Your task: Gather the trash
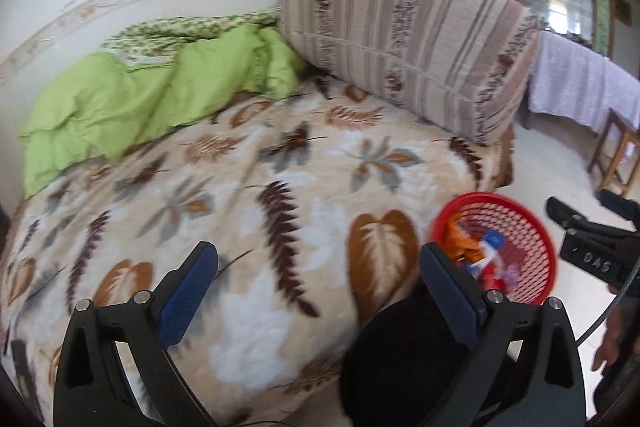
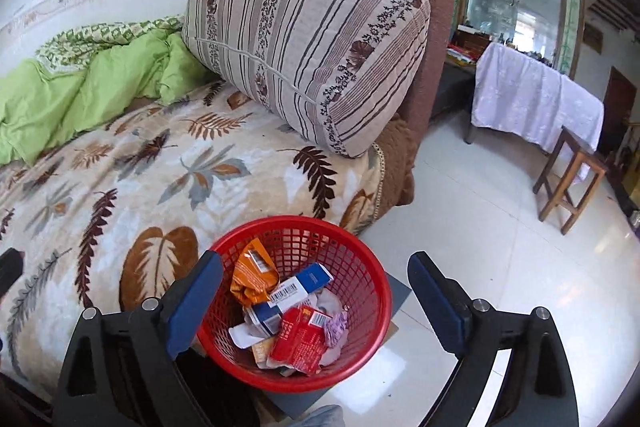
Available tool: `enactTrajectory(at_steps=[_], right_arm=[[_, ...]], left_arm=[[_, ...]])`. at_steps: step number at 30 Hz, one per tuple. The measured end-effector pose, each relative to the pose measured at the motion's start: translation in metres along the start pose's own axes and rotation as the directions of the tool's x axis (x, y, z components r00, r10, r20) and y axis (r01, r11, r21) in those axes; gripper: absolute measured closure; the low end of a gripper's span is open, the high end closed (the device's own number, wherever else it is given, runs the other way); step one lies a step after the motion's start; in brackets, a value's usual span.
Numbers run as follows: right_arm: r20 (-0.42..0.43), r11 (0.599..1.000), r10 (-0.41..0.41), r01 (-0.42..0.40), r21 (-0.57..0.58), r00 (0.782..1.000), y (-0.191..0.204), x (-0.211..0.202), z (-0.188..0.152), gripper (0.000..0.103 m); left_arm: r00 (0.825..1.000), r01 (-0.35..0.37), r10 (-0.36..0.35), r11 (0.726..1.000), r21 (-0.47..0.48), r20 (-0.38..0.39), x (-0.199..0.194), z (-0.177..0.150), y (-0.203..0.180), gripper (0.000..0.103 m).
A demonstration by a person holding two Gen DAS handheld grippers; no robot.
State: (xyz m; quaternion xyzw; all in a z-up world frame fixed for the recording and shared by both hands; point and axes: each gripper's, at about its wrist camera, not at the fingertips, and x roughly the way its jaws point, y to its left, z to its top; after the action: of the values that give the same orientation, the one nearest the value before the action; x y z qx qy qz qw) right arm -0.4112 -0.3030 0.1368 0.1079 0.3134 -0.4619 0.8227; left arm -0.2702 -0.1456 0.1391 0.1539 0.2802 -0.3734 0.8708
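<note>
**Trash in the red basket, both grippers empty**

The red basket (image 2: 296,303) stands on the pale floor (image 2: 480,247) at the foot of the bed, just beside the edge of the leaf-print blanket (image 2: 160,179). It appears to rest on a grey sheet (image 2: 400,291) lying flat on the floor. Inside it lies the trash: an orange wrapper (image 2: 252,275) against the far-left wall, a blue-and-white box (image 2: 296,287) slanting across the middle, a red packet (image 2: 298,341) nearer the front, a small purple scrap (image 2: 336,327) to its right, and some white paper beneath them.

The right gripper (image 2: 316,301) hangs over the basket with its jaws wide apart — nothing between the blue pads (image 2: 196,303), only the basket seen past them. The left finger overlaps the basket's rim in the view; whether it touches cannot be told.

The left gripper (image 1: 318,291) points down over the blanket, jaws likewise spread wide and empty. In its view, which is blurred, the basket (image 1: 520,247) sits to the right, partly behind the right finger, and the other gripper's black body (image 1: 592,247) shows at the far right edge.

On the bed a green quilt (image 2: 92,95) is bunched along the wall, and a striped cushion (image 2: 312,47) leans against the pink headboard (image 2: 432,27). Further off — a table under a white cloth (image 2: 532,99) and a wooden stool (image 2: 568,175).
</note>
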Motion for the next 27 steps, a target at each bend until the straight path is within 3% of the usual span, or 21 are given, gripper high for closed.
enactTrajectory(at_steps=[3, 9, 27], right_arm=[[0.0, 0.999, -0.032, 0.032, -0.031, 0.999, 0.013, -0.004, -0.004, 0.008], [-0.001, 0.999, -0.021, 0.021, -0.036, 1.0, 0.023, -0.012, -0.007, 0.008], [-0.009, 0.999, -0.015, 0.015, -0.052, 1.0, 0.029, -0.015, -0.009, 0.008]], left_arm=[[0.999, -0.044, 0.043, 0.999, -0.028, -0.029, 0.002, -0.012, 0.012, 0.001], [0.99, -0.131, 0.131, 0.991, -0.006, -0.047, 0.005, -0.024, 0.022, 0.001], [0.993, -0.114, 0.112, 0.992, -0.051, -0.04, 0.001, -0.027, 0.033, 0.001]])
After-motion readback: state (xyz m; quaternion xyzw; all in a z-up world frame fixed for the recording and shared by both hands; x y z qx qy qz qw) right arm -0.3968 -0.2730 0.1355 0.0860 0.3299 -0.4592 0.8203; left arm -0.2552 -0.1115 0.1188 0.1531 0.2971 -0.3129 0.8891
